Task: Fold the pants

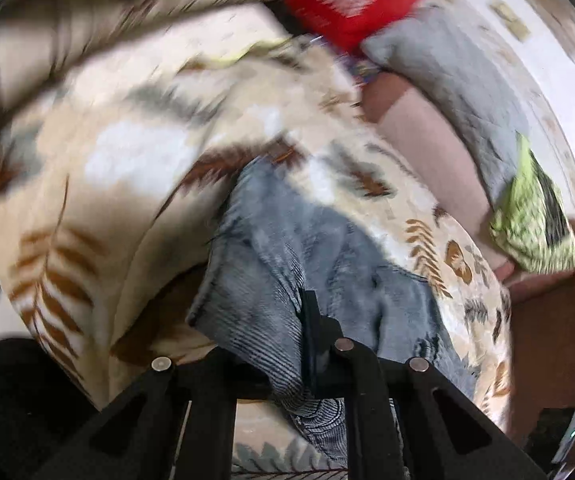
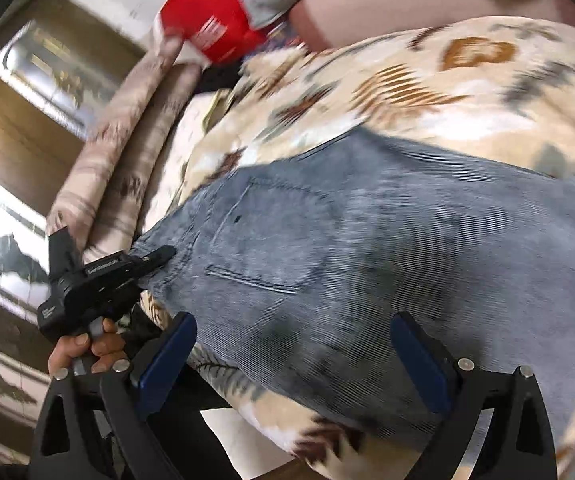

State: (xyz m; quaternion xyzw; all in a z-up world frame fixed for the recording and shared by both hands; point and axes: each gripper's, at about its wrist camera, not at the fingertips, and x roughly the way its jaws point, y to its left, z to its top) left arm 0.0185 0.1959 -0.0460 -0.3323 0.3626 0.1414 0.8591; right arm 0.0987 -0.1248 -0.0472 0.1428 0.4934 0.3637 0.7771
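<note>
Grey-blue corduroy pants [image 2: 367, 248] lie on a leaf-patterned blanket [image 2: 447, 92], back pocket up. In the left wrist view the pants [image 1: 279, 264] are bunched and lifted at one edge. My left gripper [image 1: 307, 320] is shut on that pants edge; it also shows in the right wrist view [image 2: 159, 258], clamped on the waist corner at the left. My right gripper [image 2: 293, 354] is open and empty, its blue pads [image 2: 167, 356] spread wide just above the near part of the pants.
A red box [image 2: 211, 16] and a grey cushion [image 1: 447, 76] lie at the far side of the bed. A green patterned cloth [image 1: 535, 220] sits at the right. Rolled patterned bedding [image 2: 119, 152] lies along the left, with a wooden wall and window behind.
</note>
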